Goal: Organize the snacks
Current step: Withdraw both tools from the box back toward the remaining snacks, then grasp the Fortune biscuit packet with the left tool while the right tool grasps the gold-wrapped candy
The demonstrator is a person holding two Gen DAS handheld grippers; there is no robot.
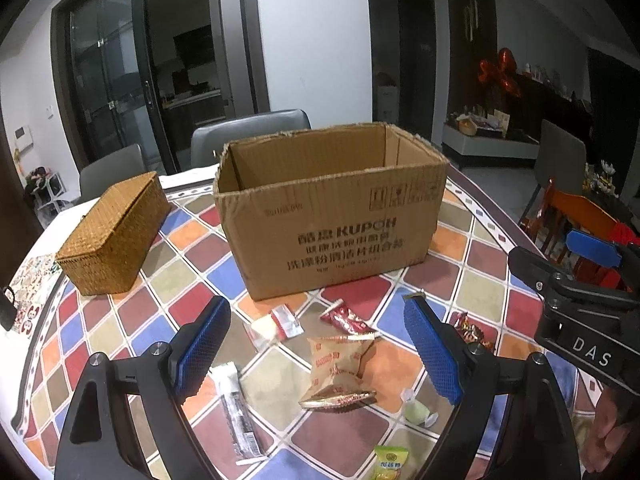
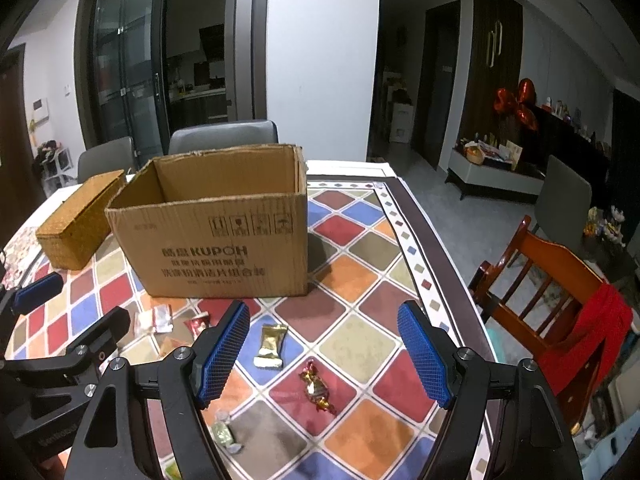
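Note:
An open cardboard box (image 1: 332,216) stands on the patterned table; it also shows in the right wrist view (image 2: 216,232). My left gripper (image 1: 316,356) is open and empty above loose snacks: two tan packets (image 1: 340,368), a red packet (image 1: 346,318), a white and red packet (image 1: 276,326), a dark stick packet (image 1: 236,408), a green candy (image 1: 416,410) and a yellow-green packet (image 1: 388,462). My right gripper (image 2: 324,356) is open and empty above a gold packet (image 2: 272,346) and a red-gold candy (image 2: 316,390). A green candy (image 2: 224,436) lies near its left finger.
A lidded wicker basket (image 1: 114,236) sits left of the box, also in the right wrist view (image 2: 76,220). Grey chairs (image 2: 224,136) stand behind the table. A wooden chair (image 2: 544,280) with a red cloth stands at the table's right edge (image 2: 440,256).

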